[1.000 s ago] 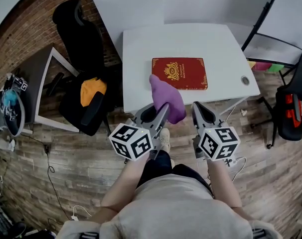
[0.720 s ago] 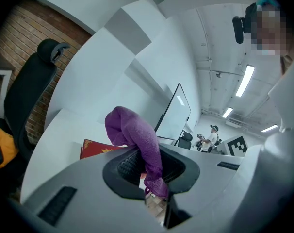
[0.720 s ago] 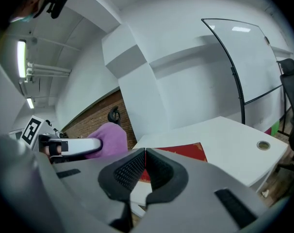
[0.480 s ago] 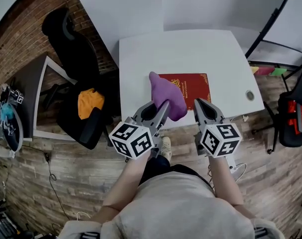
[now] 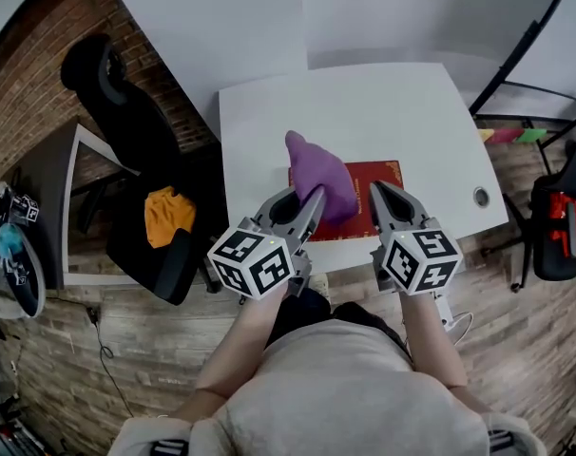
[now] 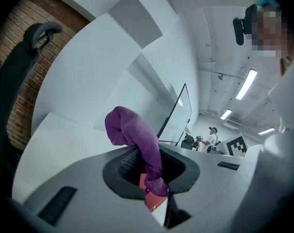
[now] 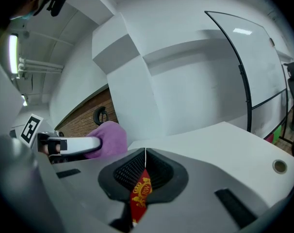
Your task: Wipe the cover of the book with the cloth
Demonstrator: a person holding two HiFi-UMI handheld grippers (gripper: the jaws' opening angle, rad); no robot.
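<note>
A red book [image 5: 369,190] with a gold crest lies on the white table [image 5: 383,103] near its front edge. My left gripper [image 5: 313,199] is shut on a purple cloth [image 5: 321,179], which stands up in a lump and hides the book's left part. In the left gripper view the cloth [image 6: 132,130] hangs between the jaws, with a bit of the book [image 6: 151,198] below. My right gripper [image 5: 378,196] hovers over the book's right half, shut and empty. In the right gripper view the book [image 7: 141,191] shows through the slit, with the cloth [image 7: 108,137] at the left.
A round cable hole [image 5: 481,196] sits near the table's right edge. A black office chair [image 5: 169,245] with an orange item [image 5: 164,212] stands left of the table, beside a dark desk [image 5: 41,188]. Another black chair [image 5: 554,221] is at the right. Brick wall lies at the left.
Both grippers have moved forward over the table's front edge. The cloth now covers the book's left part, and the right gripper is above the book.
</note>
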